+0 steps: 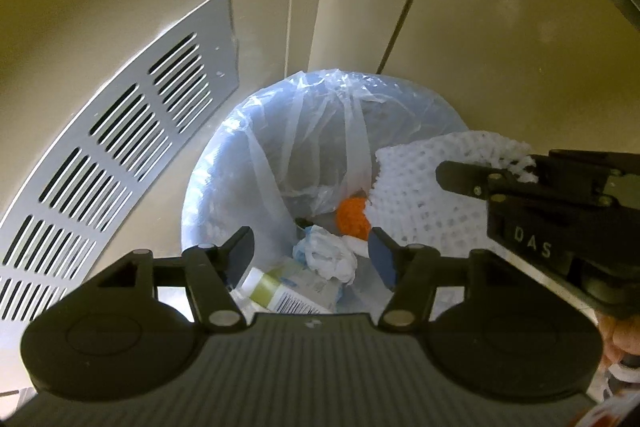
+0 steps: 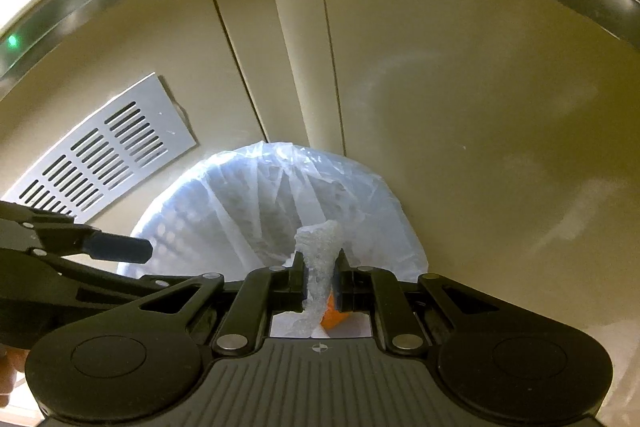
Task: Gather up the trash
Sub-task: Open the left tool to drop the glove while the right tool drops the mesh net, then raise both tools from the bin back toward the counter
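Though lined, bin (image 1: 208,187) with bottle (image 1: 280,289), wrappers (image 1: 328,259)

bins: 1 lined bin (image 1: 224,163) | foam nets: 1 white foam net (image 1: 416,195) | orange items: 1 orange piece (image 1: 352,217) | crumpled wrappers: 1 white wad (image 1: 332,255) | labelled bottles: 1 bottle (image 1: 276,289) | vent grilles: 1 metal grille (image 1: 120,155) | grippers: 2

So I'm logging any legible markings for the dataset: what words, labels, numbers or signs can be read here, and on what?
"DAS": raised letters on the black body of the right gripper, seen in the left wrist view.
Barcode and small print on the label of the plastic bottle in the bin: too small and blurred to read.
Nothing readable in the right wrist view.
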`<state>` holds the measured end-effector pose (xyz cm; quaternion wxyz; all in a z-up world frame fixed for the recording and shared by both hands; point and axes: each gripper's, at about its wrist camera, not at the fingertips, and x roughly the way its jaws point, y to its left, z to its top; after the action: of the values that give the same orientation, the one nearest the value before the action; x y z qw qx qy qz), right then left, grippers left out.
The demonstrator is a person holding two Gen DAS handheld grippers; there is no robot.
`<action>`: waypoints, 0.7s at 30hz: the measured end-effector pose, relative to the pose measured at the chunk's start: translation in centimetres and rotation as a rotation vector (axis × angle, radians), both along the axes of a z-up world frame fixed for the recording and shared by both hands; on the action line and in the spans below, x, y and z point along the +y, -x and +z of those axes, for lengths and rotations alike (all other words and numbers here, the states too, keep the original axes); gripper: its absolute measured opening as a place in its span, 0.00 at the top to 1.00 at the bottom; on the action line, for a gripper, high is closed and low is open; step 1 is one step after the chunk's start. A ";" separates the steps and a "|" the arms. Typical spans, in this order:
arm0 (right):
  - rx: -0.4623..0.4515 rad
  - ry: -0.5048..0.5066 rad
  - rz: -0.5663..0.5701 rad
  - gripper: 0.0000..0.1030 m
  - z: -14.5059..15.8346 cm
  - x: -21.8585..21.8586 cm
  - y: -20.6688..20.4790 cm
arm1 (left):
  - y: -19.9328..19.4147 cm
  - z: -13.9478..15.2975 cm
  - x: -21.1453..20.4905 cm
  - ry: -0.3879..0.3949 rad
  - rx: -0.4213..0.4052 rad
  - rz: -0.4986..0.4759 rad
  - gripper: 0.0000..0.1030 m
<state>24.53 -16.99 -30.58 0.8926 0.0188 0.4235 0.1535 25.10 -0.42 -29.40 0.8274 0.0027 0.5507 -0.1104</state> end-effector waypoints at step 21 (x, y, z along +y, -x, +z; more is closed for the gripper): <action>0.026 -0.049 0.000 0.55 0.1 0.3 0.2 | 1.1 0.9 1.6 0.015 -0.023 0.044 0.43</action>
<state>24.34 -16.65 -30.50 0.8864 0.0426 0.4309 0.1634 24.02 1.15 -28.53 0.8359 -0.0144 0.5402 -0.0964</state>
